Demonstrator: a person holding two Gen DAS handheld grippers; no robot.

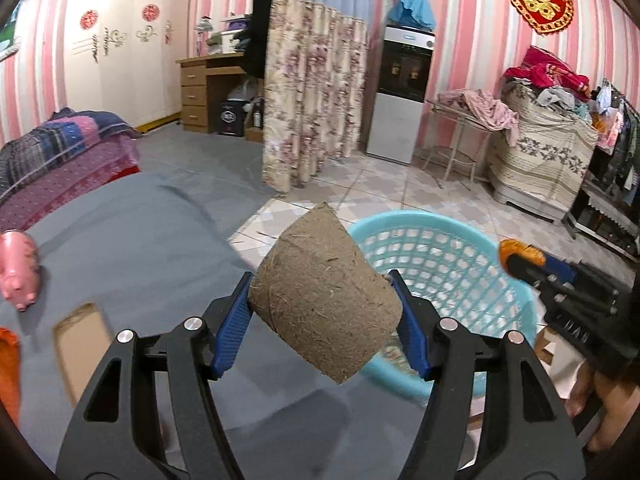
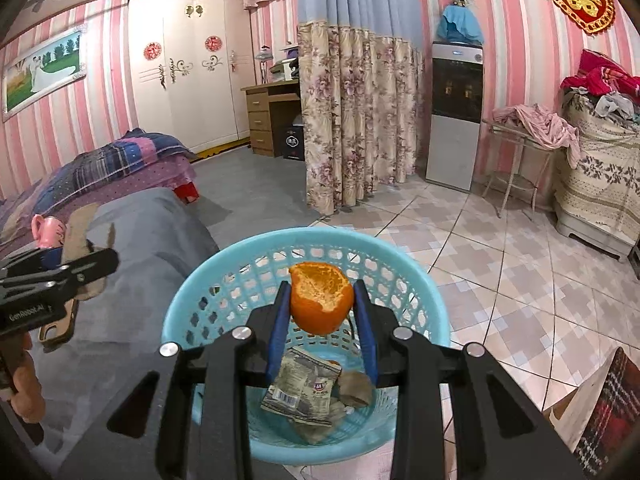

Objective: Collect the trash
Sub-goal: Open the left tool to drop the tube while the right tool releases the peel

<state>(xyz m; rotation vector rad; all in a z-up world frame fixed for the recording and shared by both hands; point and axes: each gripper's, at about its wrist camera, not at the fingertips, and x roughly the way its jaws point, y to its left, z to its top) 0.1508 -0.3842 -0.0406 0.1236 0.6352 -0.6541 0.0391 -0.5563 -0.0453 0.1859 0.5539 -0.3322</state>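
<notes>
Left gripper has its blue pads clamped on both sides of a brown fibre pot, tilted on its side and held up in the air. It sits over the edge of the grey bed cover, with the turquoise basket just beyond and to the right of it on the tiled floor. Over on the right-hand edge of that same view, the other tool pokes in with something orange at its tip.

Right gripper is squeezing an orange peel, a hollow half-shell with its pale inside facing the camera. It hangs right above the basket's open mouth, inside the line of the rim. Down in the bottom of the basket lies a crumpled snack wrapper and a brownish scrap beside it, touching.

On the bed, a pink piggy bank sits near the left edge of the left-hand view, and a flat piece of cardboard lies on the cover closer in. A hand holds the left tool at the left edge of the right-hand view.
</notes>
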